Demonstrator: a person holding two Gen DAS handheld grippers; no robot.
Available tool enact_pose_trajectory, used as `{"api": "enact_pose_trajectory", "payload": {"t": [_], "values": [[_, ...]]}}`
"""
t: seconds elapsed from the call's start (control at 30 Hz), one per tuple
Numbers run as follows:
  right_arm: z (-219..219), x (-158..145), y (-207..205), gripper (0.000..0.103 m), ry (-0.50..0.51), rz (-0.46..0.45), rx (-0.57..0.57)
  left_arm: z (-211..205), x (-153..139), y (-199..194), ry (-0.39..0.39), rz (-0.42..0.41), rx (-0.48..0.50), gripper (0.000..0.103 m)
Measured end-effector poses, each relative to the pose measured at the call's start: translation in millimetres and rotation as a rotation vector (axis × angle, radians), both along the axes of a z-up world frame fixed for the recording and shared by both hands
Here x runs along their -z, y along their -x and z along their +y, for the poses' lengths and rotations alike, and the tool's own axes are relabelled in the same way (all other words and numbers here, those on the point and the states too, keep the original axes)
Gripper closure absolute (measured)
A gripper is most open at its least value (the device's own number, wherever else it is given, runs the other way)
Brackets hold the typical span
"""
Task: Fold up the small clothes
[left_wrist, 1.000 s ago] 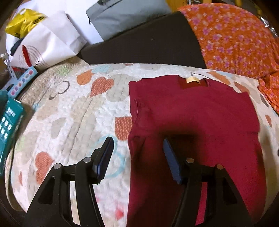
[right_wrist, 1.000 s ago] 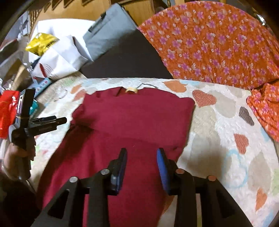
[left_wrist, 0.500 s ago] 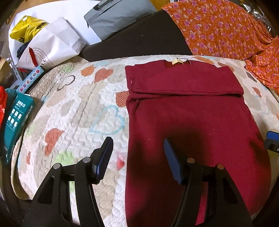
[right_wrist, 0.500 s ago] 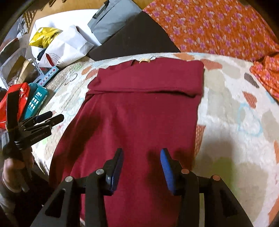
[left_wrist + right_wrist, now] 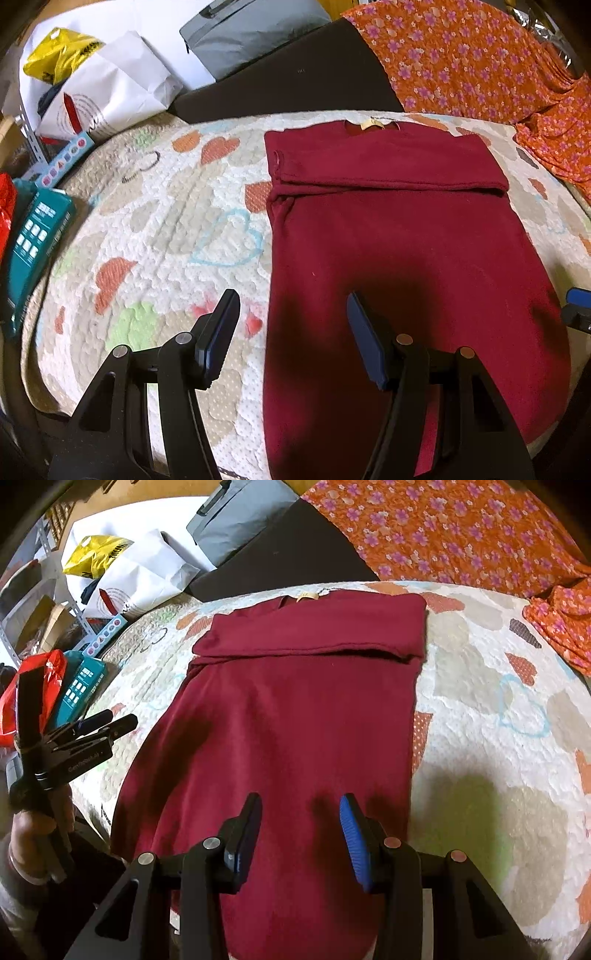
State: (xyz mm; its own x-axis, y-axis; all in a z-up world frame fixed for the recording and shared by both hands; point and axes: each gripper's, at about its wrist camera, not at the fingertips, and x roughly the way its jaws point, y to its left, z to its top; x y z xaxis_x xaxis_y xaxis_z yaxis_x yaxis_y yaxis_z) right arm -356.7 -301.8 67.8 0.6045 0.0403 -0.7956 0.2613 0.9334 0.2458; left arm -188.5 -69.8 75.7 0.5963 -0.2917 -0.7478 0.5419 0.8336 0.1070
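- Where the dark red garment [image 5: 399,236] lies, it sits flat on a quilt [image 5: 155,229] printed with hearts, neckline and tan label at the far end.
- A band across its upper part is folded down, leaving a straight crease from side to side; the lower body flares toward the near edge.
- Left claw [image 5: 291,339] hovers over the garment's left edge, jaws wide apart, nothing between them.
- Right claw [image 5: 299,834] hovers above the lower body, jaws partly apart, gripping nothing.
- Beyond the quilt: orange floral cloth [image 5: 472,59], a dark slab [image 5: 288,88], a grey bag [image 5: 240,520], white paper bags [image 5: 110,92] and a yellow bag [image 5: 99,554].
- At the left edge sit a teal box [image 5: 33,243] and a red packet [image 5: 40,686].
- Bare quilt lies open on both sides of the garment.
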Motion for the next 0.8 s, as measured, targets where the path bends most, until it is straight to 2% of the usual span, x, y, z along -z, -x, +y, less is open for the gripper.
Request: {"api": "enact_pose_trajectory", "payload": {"t": [0.13, 0.3, 0.4, 0.5, 0.63, 0.8], "values": [[-4.8, 5.6, 5.5, 0.061, -0.011, 0.026, 0.011, 4.1, 7.8, 0.4, 0.004, 0.07, 0.017, 0.043], [-10.5, 13.4, 14.3, 0.06, -0.026, 0.081, 0.031, 24.7, 16.6, 5.6, 0.115, 0.274, 0.036, 0.043], [-13.4, 19.6, 23.9, 0.06, -0.019, 0.136, 0.034, 38.0, 30.3, 8.3, 0.138, 0.387, 0.005, 0.043], [-18.7, 26.8, 35.6, 0.057, -0.065, 0.167, 0.038, 48.3, 42.5, 10.5, 0.145, 0.471, -0.038, 0.043], [-23.7, 37.7, 48.0, 0.056, -0.119, 0.215, 0.057, 50.3, 44.0, 16.1, 0.135, 0.475, -0.043, 0.043], [-17.9, 49.2, 54.9, 0.055, -0.174, 0.232, 0.048, 57.4, 49.2, 20.2, 0.123, 0.473, -0.078, 0.042]]}}
